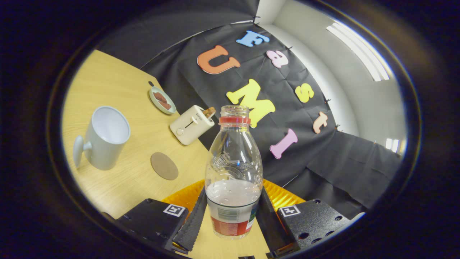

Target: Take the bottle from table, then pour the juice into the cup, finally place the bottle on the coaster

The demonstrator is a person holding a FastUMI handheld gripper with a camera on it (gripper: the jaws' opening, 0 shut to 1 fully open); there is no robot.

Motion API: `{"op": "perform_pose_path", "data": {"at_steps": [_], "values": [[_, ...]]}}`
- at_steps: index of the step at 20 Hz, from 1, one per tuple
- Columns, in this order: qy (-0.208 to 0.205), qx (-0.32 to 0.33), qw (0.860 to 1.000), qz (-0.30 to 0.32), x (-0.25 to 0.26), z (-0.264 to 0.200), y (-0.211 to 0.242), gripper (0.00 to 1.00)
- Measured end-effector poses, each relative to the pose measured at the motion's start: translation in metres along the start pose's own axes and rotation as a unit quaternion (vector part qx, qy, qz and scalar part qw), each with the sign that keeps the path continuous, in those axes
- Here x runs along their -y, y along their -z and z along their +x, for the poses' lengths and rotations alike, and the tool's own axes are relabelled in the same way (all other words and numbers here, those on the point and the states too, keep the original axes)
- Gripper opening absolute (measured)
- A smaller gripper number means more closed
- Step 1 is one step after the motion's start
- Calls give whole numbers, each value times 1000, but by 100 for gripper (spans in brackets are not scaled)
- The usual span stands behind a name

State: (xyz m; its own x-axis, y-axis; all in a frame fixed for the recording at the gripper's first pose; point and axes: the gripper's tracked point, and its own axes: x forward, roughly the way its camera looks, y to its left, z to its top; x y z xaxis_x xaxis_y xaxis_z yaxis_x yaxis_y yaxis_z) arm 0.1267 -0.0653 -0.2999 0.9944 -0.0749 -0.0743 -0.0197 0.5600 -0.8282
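A clear plastic bottle (233, 169) with a red neck ring and no cap stands between my fingers, and the gripper (231, 219) is shut on its lower, labelled part. Pale juice fills about the bottom third. The whole view is tilted, so the wooden table (118, 90) slopes to the left. A light grey mug (102, 138) with its handle toward me stands on the table to the left of the bottle, its mouth open and showing nothing inside. A round brown coaster (164, 166) lies flat between the mug and the bottle.
A cream toaster (191, 124) with a slice of bread in it stands beyond the coaster. Farther back sits a small plate (162, 100) holding brown pieces. Black cloth walls off the table's far side.
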Motion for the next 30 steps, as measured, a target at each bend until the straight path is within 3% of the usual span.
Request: {"op": "perform_pose_path", "data": {"at_steps": [6,13,30], "values": [[-5,20,992,-124,-6,-3,-13,80],[-11,31,967,-253,-13,-8,-10,81],[24,55,925,-375,-14,1,-38,80]]}}
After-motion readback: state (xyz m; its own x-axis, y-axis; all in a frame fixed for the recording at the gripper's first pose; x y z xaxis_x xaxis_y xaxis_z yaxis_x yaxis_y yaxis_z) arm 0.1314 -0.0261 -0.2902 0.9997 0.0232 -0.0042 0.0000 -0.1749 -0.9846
